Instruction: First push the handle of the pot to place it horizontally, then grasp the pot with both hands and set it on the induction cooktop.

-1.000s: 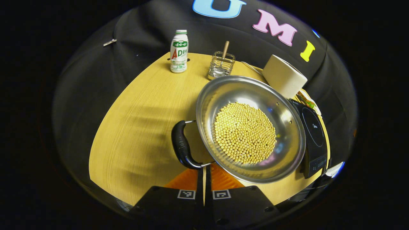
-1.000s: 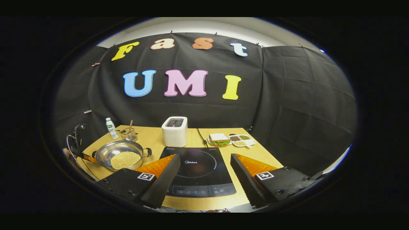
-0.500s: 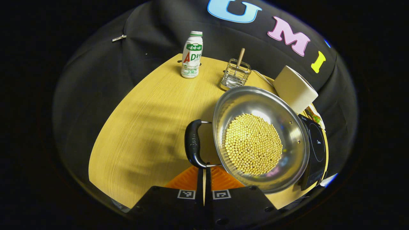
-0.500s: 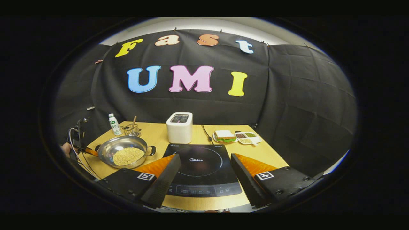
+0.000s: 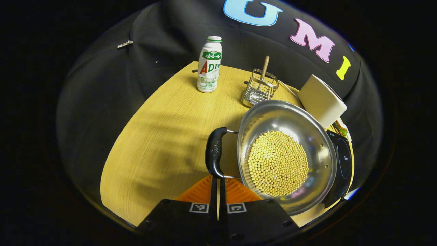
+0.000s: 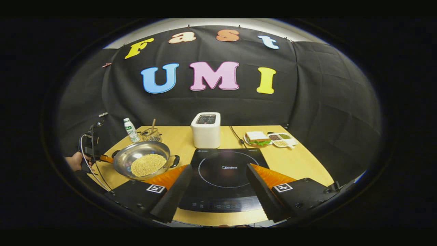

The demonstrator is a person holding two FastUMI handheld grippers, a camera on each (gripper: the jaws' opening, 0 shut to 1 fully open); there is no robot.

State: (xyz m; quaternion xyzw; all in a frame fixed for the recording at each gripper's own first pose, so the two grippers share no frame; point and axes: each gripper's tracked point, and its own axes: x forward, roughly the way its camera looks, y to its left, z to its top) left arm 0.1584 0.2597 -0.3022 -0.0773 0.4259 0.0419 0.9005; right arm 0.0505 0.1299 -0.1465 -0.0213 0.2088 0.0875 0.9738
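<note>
The pot (image 5: 286,153) sits on the wooden table (image 5: 164,130), right of middle in the left gripper view, and it is full of little yellow beans (image 5: 277,163). At the bottom of that view the left gripper (image 5: 217,182) has its two fingers pressed close together with almost no gap, and their tips touch the near end of the pot's black handle (image 5: 214,153). I think they are shut like that so they can push the handle, not hold it. The handle sticks out flat from the pot's left side, so the push looks about done. At the bottom of the right gripper view, the right gripper (image 6: 218,177) is wide open with nothing in it, and it hangs over the induction cooktop (image 6: 223,174), maybe waiting for its turn to grab. There the pot is at the lower left, just beside the cooktop, which makes the trip short. Farther back stand a bottle (image 5: 209,65), a wire basket (image 5: 259,89) with a wooden stick, a white box (image 6: 206,130) and plates of food (image 6: 268,138).
</note>
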